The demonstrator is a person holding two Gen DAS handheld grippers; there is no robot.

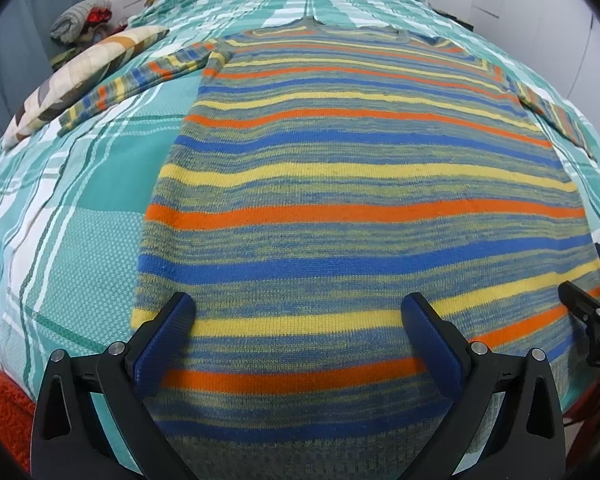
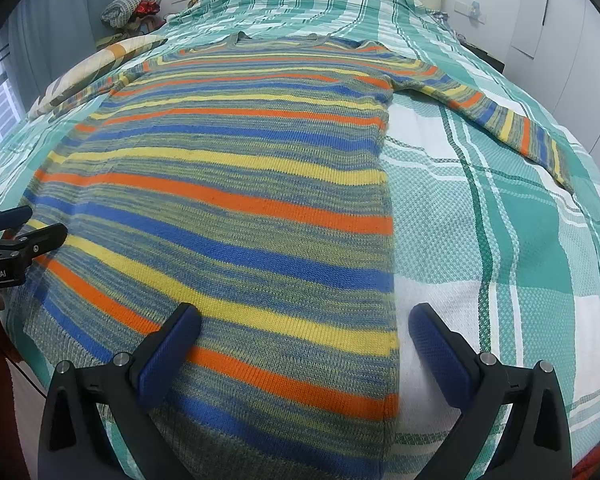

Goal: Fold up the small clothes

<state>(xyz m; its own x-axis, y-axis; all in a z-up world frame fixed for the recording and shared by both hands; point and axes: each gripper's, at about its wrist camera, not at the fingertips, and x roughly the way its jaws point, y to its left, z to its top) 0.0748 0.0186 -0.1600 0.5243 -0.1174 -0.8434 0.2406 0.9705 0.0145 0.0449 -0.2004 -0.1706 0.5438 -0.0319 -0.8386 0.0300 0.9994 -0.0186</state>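
One striped sweater (image 1: 364,208) lay flat on the plaid bedspread (image 1: 80,216), both sleeves outspread. Two grippers, left (image 1: 298,312) and right (image 2: 304,320), hovered with jaws apart, gripping nothing.

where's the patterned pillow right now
In the left wrist view the pillow lies at the upper left on the plaid bedspread, just beyond the striped sweater's outstretched sleeve.

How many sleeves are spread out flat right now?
2. The left sleeve stretches toward the pillow; the right sleeve lies out on the plaid bedspread. Neither is folded in.
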